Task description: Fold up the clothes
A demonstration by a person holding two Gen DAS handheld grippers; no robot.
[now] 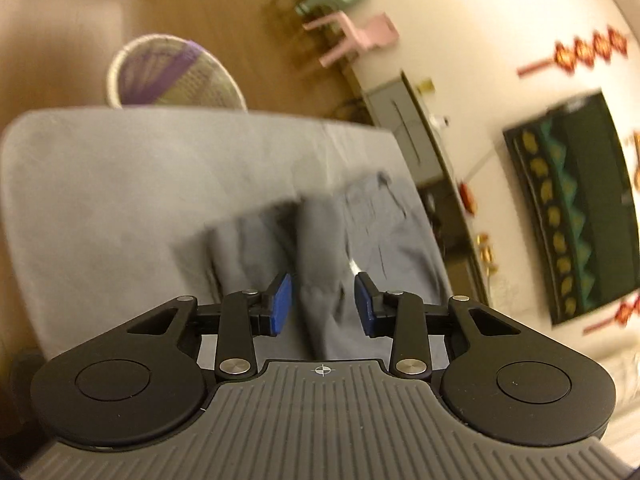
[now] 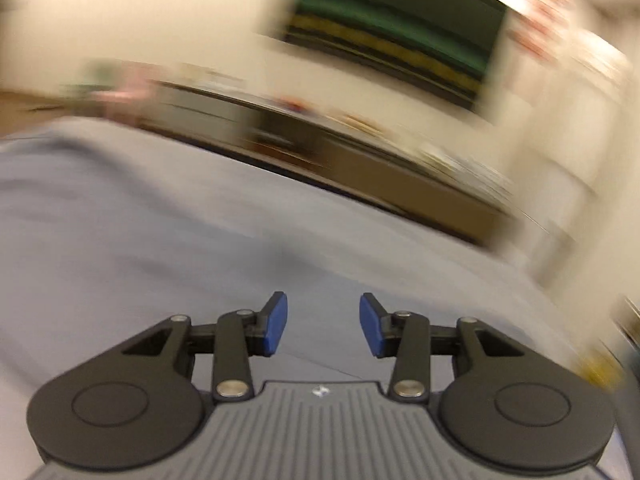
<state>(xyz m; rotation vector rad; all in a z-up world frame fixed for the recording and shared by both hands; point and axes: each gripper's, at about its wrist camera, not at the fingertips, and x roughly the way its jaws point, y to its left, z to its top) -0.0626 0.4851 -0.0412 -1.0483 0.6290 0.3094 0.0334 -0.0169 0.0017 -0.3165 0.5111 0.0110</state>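
Observation:
A dark grey garment lies crumpled on the grey padded table, toward its right side, blurred by motion. My left gripper hovers just above the garment's near end, open, with cloth showing between the blue pads but not pinched. In the right wrist view my right gripper is open over bare grey table surface, nothing between its pads. That view is heavily motion-blurred and no garment shows in it.
A woven basket stands on the wooden floor beyond the table's far edge. Pink and green plastic chairs sit by the wall. A long cabinet and a dark wall hanging lie to the right.

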